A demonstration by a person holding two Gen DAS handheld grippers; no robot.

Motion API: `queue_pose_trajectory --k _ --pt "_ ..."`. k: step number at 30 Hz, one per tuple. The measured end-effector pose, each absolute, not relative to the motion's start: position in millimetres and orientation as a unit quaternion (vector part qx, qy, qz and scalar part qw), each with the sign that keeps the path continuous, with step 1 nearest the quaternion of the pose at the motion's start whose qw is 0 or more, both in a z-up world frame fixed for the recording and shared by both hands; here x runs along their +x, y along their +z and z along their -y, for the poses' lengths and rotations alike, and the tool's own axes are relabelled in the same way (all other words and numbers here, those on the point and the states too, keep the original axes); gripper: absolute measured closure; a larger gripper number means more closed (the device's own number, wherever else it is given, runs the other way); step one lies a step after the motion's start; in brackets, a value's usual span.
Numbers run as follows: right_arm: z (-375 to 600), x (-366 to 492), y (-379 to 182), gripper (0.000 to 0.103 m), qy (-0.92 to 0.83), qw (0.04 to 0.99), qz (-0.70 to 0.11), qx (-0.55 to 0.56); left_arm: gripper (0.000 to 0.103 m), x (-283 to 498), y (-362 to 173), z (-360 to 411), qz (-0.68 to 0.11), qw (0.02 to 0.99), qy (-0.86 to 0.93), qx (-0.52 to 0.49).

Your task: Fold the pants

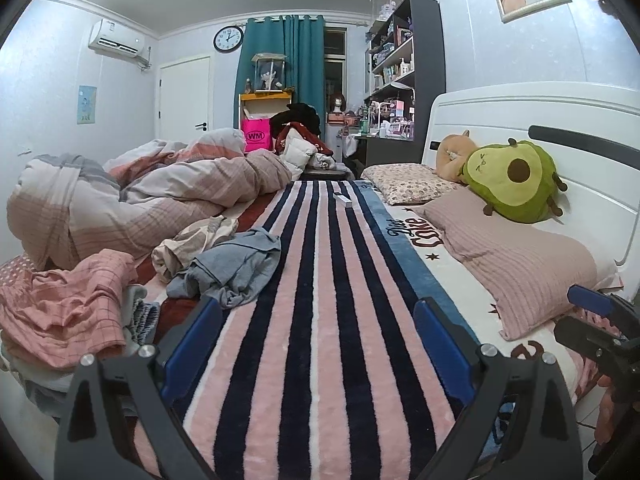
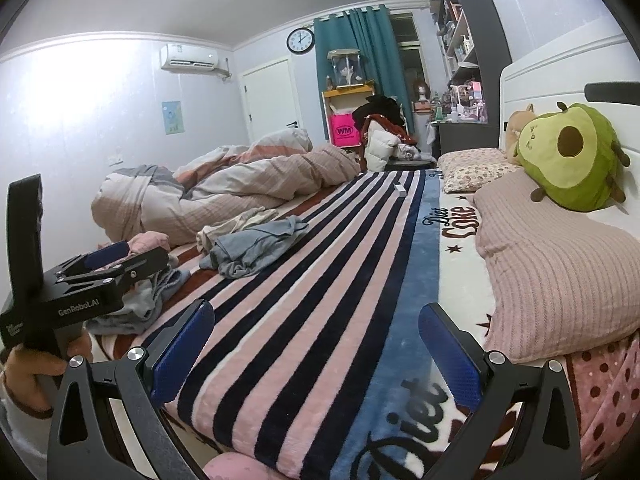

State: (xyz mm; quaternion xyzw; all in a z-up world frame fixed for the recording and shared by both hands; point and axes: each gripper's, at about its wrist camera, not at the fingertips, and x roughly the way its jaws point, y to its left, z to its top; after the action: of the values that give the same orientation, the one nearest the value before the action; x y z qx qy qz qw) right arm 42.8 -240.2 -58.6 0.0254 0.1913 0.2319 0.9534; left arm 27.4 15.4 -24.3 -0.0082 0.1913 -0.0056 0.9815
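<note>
Bed (image 1: 332, 360) first: a wide mattress under a plush blanket striped pink, white and navy, with a blue band lettered "Diet Coke" along the headboard side. Its striped middle is bare, so there is room to fold, but the pile looks soft and grippy; my guess is cloth dragged over it would bunch rather than slide.

A crumpled pink-and-grey checked duvet (image 1: 132, 196) fills the far edge. A ribbed dusty-pink pillow (image 1: 516, 256) lies along the headboard edge, near the right gripper.

Between the duvet and the bare stripes lie several crumpled garments: a pink checked one (image 1: 68, 304) at the near left corner, a cream one (image 1: 192, 244), and a blue-grey knit one (image 1: 236, 268). Which of them is the pants I cannot tell, and that is the main risk: a shirt could be picked by mistake. They also overlap, so one pinch may lift two.

The left gripper (image 1: 316, 344) hovers over the stripes near the blue-grey garment, jaws apart and empty. The right gripper (image 2: 316, 352) hangs at the near edge, jaws likewise apart, holding nothing.
</note>
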Motion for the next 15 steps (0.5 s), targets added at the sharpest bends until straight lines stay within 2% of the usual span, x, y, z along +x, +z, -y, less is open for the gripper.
queue_pose_trajectory --k 15 --pt "238.4 45.3 -57.7 0.001 0.235 0.952 -0.193 0.021 0.007 26.9 -24.2 -13.5 -0.192 0.981 -0.006 -0.013"
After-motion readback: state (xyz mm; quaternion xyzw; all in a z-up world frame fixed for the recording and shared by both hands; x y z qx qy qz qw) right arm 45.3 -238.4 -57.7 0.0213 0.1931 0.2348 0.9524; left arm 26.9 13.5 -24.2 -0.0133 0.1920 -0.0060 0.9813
